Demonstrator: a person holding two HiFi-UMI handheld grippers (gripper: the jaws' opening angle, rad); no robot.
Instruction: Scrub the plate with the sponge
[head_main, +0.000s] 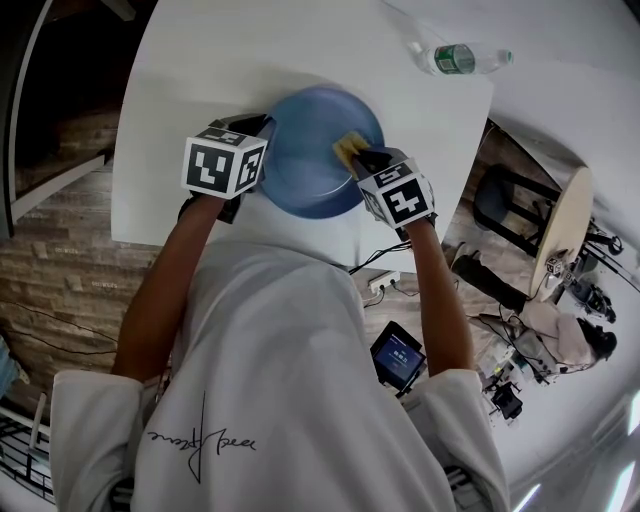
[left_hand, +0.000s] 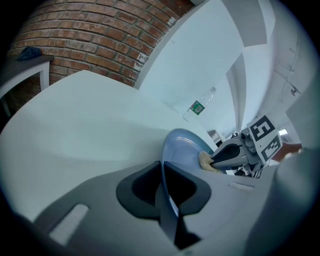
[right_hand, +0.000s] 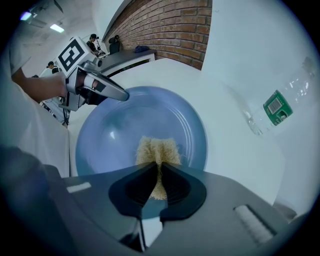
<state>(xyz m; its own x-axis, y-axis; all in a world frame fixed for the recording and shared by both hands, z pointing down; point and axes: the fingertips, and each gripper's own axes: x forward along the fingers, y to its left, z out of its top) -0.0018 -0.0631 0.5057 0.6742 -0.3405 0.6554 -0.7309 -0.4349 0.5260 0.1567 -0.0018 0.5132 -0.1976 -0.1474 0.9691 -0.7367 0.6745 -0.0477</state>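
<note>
My left hand-held gripper (left_hand: 162, 172) pinches the rim of the blue plate (right_hand: 125, 125); my right hand-held gripper (right_hand: 159, 180) clamps the sponge (right_hand: 157, 149) (pressed on the plate). Hard strokes could wrench the rim free.

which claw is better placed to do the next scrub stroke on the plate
Right. The right claw is shut on the sponge, which rests on the plate; the left claw grips the plate's rim, steadying it.
</note>
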